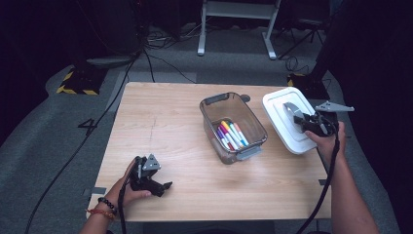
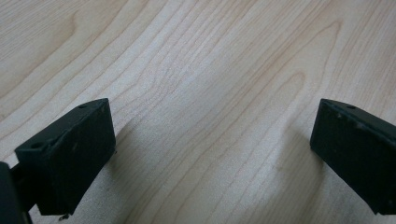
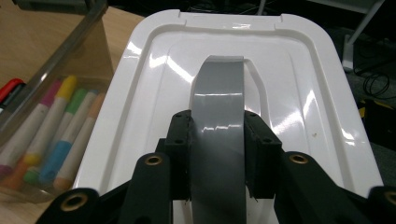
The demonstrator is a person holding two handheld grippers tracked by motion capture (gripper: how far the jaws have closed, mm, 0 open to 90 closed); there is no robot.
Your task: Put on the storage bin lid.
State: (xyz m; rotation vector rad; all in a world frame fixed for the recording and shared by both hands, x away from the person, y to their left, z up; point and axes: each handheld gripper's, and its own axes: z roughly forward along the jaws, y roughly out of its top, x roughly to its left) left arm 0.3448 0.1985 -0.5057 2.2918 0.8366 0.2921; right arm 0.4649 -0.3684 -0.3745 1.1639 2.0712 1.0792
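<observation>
A white plastic lid (image 1: pixel 281 127) with a grey tape loop handle (image 1: pixel 290 109) hangs tilted at the table's right edge. My right gripper (image 1: pixel 298 118) is shut on that handle. In the right gripper view the black jaws press both sides of the grey tape handle (image 3: pixel 218 88), with the glossy lid (image 3: pixel 299 93) spreading behind them and my right gripper (image 3: pixel 217 154) low in the middle. A clear bin (image 1: pixel 207 114) holding several coloured markers (image 1: pixel 231 135) stands just left of the lid. My left gripper (image 1: pixel 165 187) rests open near the front left of the table, with bare wood between its jaws (image 2: pixel 212 149).
The wooden table (image 1: pixel 170 122) has bare room across its left half and front. In the right gripper view, the bin's clear wall (image 3: pixel 70 51) and the markers (image 3: pixel 51 140) lie to the left of the lid. Cables and a desk frame (image 1: pixel 238 19) stand on the grey floor beyond.
</observation>
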